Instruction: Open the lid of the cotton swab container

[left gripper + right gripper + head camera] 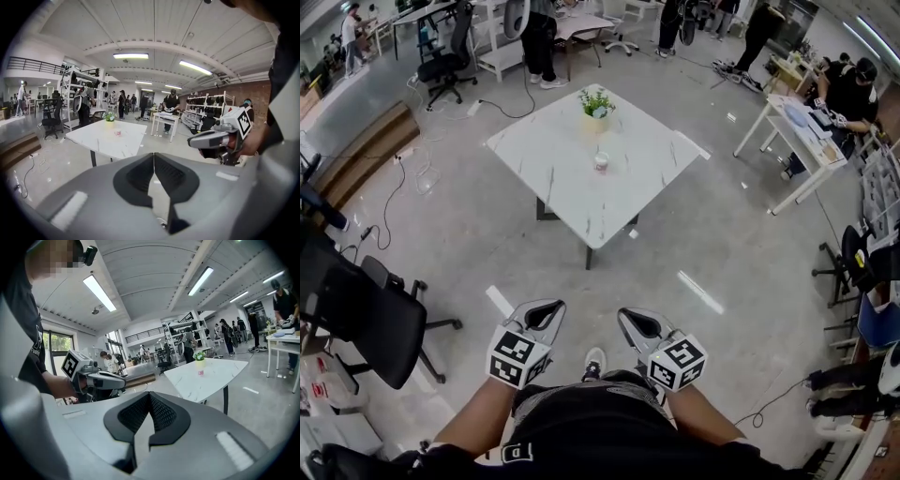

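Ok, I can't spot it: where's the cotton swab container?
In the head view the cotton swab container stands centrally on the white table, just before the potted plant.

black shirt, grey grippers with black-lined fingers, black-and-white marker cubes.

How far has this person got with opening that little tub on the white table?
Done: nothing visible. The small white cotton swab container stands on the white marble-patterned table near a yellow-potted green plant, well ahead of the person. In hand: nothing; the left gripper and right gripper are both shut and empty, over the floor. Left: reach the table, steady the container, open its lid.
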`<state>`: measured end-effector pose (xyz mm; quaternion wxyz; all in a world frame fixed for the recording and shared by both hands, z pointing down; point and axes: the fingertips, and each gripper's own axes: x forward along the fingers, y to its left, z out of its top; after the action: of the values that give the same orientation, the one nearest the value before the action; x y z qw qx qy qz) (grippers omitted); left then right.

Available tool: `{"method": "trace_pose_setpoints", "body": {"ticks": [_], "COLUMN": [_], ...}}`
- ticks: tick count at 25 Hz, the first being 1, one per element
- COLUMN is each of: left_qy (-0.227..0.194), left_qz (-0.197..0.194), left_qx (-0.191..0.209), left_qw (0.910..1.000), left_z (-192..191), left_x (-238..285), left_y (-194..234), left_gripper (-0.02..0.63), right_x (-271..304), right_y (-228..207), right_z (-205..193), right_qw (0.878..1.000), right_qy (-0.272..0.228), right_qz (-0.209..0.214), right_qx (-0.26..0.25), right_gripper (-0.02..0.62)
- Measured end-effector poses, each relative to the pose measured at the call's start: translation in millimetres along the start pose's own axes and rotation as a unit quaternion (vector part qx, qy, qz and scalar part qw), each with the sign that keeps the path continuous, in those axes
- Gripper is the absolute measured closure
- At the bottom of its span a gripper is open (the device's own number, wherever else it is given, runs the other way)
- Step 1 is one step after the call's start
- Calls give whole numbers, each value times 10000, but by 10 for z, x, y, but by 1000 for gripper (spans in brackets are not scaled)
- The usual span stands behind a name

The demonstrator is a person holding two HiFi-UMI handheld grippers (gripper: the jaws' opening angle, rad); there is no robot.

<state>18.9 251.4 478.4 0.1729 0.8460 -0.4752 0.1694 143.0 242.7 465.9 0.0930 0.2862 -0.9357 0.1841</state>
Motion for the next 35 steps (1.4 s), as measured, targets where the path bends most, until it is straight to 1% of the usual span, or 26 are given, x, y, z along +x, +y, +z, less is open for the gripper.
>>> {"method": "trace_pose_setpoints", "body": {"ticks": [8, 13, 18, 24, 30, 35], "left_qy": [39, 102, 153, 133, 17, -10], "left_qz": [259, 311, 297, 167, 105, 74], "left_qx": [-50, -26, -49, -60, -87, -25], "left_qw": [9996, 9995, 9994, 9998, 9999, 10000], "left_z": [200, 268, 270, 290, 469, 678], "left_x": [442, 604, 717, 935, 1159, 1358], "left_y": [185, 209, 260, 362, 649, 1002], "left_gripper": [546, 546, 546, 546, 546, 546], "right_x": [237, 260, 303, 441, 677, 1044], "right_y": [-495, -724, -853, -961, -1179, -1373], "right_z": [165, 206, 178, 142, 284, 475], "right_qw": [9996, 9995, 9995, 9995, 9997, 9995], "right_qy": [33, 53, 88, 174, 208, 290], "right_qz": [291, 313, 277, 244, 116, 49], "right_qx": [-19, 8, 91, 114, 81, 76], "right_gripper": [601, 601, 601, 601, 601, 601]}}
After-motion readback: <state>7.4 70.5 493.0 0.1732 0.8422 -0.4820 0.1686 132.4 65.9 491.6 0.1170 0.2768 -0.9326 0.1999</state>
